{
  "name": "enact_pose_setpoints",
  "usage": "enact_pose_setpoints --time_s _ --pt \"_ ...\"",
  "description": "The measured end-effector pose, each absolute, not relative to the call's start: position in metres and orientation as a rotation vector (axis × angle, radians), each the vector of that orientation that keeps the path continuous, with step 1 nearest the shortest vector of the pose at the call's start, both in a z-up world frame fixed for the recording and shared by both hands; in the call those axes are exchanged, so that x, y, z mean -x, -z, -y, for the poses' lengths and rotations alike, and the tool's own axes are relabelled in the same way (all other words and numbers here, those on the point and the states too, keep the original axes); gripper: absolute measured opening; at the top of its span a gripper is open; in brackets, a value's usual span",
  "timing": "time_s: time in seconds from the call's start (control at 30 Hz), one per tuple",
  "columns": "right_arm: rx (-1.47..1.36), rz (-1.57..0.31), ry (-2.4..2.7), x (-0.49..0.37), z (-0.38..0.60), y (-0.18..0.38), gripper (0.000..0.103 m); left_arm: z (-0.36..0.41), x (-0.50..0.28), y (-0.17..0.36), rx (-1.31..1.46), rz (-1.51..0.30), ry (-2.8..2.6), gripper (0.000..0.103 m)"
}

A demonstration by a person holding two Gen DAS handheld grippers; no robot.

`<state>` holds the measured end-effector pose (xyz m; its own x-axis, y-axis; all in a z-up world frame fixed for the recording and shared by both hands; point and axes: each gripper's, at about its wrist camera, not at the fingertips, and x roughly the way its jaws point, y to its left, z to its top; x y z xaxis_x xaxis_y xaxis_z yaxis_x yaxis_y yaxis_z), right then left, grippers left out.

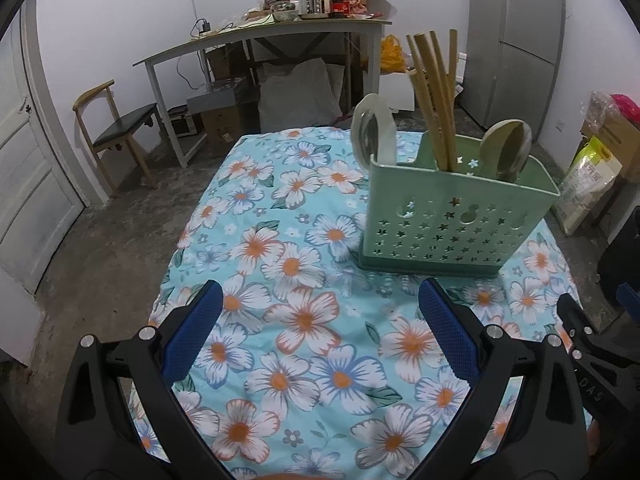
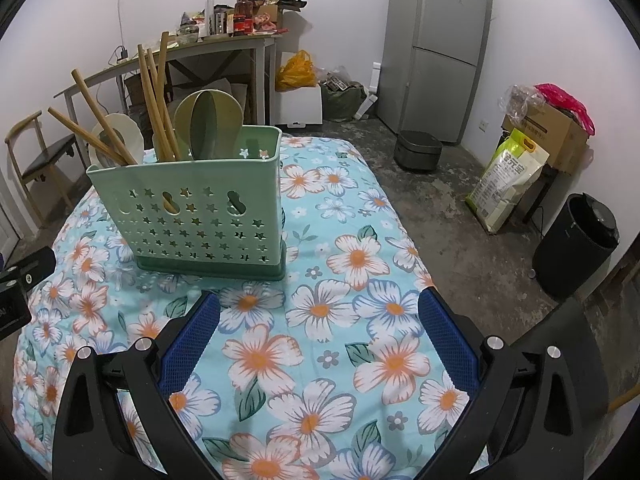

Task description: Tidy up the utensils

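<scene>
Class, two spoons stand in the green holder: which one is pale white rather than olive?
The white spoon at the holder's left end in the right wrist view; the olive spoon stands further right.

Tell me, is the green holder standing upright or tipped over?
Upright. The holder stands flat on its base on the floral cloth, its open top facing up, with chopsticks and spoons sticking out above the rim.

A floral cloth (image 2: 360,260) is spread over the tabletop. At twelve o'clock in the right wrist view, a grey refrigerator (image 2: 436,48) is seen against the wall. A cluttered desk (image 1: 256,36) is placed at twelve o'clock in the left wrist view, and a wooden chair (image 1: 116,128) at ten o'clock. A black bin (image 2: 576,240) is found at three o'clock in the right wrist view.
</scene>
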<state>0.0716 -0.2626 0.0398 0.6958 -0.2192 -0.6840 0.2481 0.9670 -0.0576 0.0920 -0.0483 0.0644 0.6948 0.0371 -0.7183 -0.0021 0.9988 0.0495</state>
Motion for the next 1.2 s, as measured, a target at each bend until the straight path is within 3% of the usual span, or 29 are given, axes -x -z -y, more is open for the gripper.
enact_pose_setpoints --time_s 1.2 --pt "-0.033 -0.759 0.252 -0.0715 0.261 -0.0423 0.096 0.0542 -0.0925 -0.069 -0.045 -0.791 0.004 0.095"
